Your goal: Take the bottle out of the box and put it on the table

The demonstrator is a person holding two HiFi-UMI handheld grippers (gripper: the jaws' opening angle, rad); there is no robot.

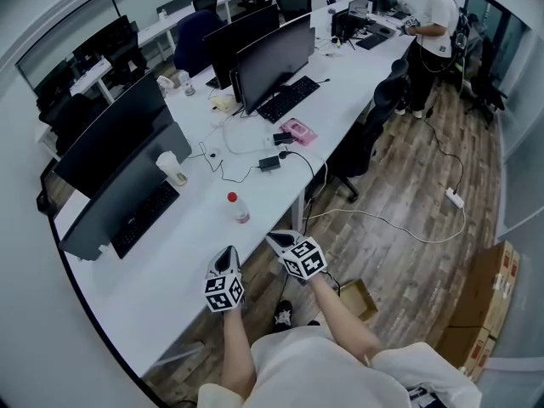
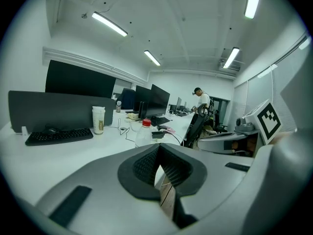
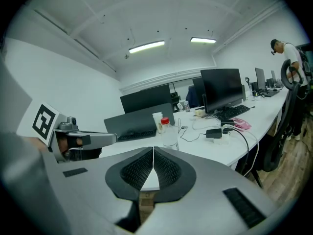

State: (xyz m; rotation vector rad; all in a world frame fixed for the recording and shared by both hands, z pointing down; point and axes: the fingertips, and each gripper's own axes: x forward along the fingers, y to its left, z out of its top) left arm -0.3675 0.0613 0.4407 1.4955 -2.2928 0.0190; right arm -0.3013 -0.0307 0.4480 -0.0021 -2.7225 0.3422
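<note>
A clear plastic bottle with a red cap (image 1: 236, 208) stands upright on the white table (image 1: 170, 262), a little back from its front edge. It also shows as the bottle (image 2: 145, 131) in the left gripper view and the bottle (image 3: 169, 131) in the right gripper view. Short of the bottle, my left gripper (image 1: 228, 253) and right gripper (image 1: 274, 238) hover side by side at the table's front edge. Both are shut with nothing between the pads: left gripper (image 2: 159, 149), right gripper (image 3: 153, 151). An open cardboard box (image 1: 357, 298) sits on the floor by my right leg.
On the table are monitors (image 1: 272, 58), keyboards (image 1: 143, 218), a paper cup (image 1: 172, 168), a pink item (image 1: 298, 131), a power brick with cables (image 1: 269, 162). Office chairs (image 1: 365, 138) line the aisle. A person (image 1: 429, 32) stands at the far end. Stacked cartons (image 1: 484, 304) stand at the right.
</note>
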